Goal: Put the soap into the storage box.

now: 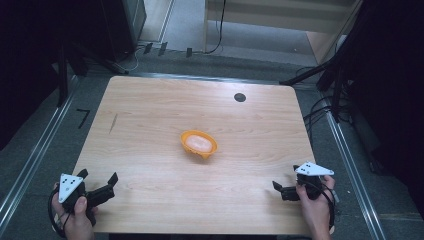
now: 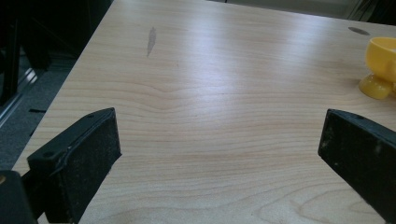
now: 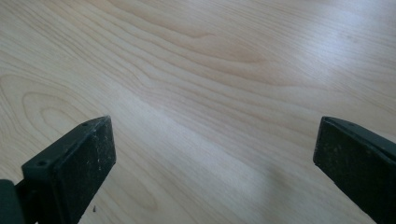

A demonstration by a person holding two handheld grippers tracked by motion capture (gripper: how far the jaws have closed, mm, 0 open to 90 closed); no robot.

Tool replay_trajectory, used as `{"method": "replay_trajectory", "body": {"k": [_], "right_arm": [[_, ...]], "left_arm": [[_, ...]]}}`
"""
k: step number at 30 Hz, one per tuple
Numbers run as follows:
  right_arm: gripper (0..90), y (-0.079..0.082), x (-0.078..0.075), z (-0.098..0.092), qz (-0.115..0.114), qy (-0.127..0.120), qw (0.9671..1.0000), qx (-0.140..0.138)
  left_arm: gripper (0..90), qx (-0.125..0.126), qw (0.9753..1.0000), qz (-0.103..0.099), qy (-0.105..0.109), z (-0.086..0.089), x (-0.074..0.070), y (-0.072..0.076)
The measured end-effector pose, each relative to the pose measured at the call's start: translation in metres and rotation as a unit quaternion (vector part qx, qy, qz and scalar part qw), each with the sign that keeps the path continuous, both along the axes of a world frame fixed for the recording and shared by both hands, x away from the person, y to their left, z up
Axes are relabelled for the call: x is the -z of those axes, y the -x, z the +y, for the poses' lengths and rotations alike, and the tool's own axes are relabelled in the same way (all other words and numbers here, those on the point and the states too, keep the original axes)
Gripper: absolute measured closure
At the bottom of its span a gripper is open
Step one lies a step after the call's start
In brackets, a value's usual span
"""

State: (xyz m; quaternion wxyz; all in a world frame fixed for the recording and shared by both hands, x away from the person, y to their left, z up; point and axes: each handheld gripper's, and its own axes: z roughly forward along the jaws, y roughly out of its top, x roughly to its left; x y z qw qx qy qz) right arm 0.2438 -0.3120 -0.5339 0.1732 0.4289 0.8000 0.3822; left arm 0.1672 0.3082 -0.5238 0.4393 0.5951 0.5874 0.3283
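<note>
An orange bowl with a pale inside stands near the middle of the wooden table. My left gripper rests at the near left corner, held by a hand, jaws wide apart and nothing between them. In the left gripper view the left gripper looks over bare wood, with the bowl at the far right edge. At the near right corner a hand holds my right gripper, pointing left. The right gripper is open over bare wood in its own view.
A small dark round spot sits near the table's far edge. A thin dark mark lies on the left side. Metal rails run along both sides of the table, and cables trail on the floor at the right.
</note>
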Motion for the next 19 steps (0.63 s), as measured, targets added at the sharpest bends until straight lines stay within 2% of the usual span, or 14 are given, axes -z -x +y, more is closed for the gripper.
{"method": "replay_trajectory", "body": {"k": [9, 15, 19], "right_arm": [[0.0, 0.014, 0.009, -0.025, -0.010, 0.000, 0.9997, 0.020], [0.0, 0.025, 0.012, -0.041, -0.034, -0.015, 0.9985, 0.039], [0.0, 0.029, 0.014, -0.047, -0.040, -0.032, 0.9975, 0.049]], "left_arm": [[0.0, -0.001, 1.0000, 0.001, -0.004, -0.001, 0.000, 0.000], [0.0, 0.000, 1.0000, 0.001, -0.005, -0.001, 0.000, 0.000], [0.0, 0.001, 0.9999, 0.010, -0.005, -0.001, 0.000, -0.002]]}}
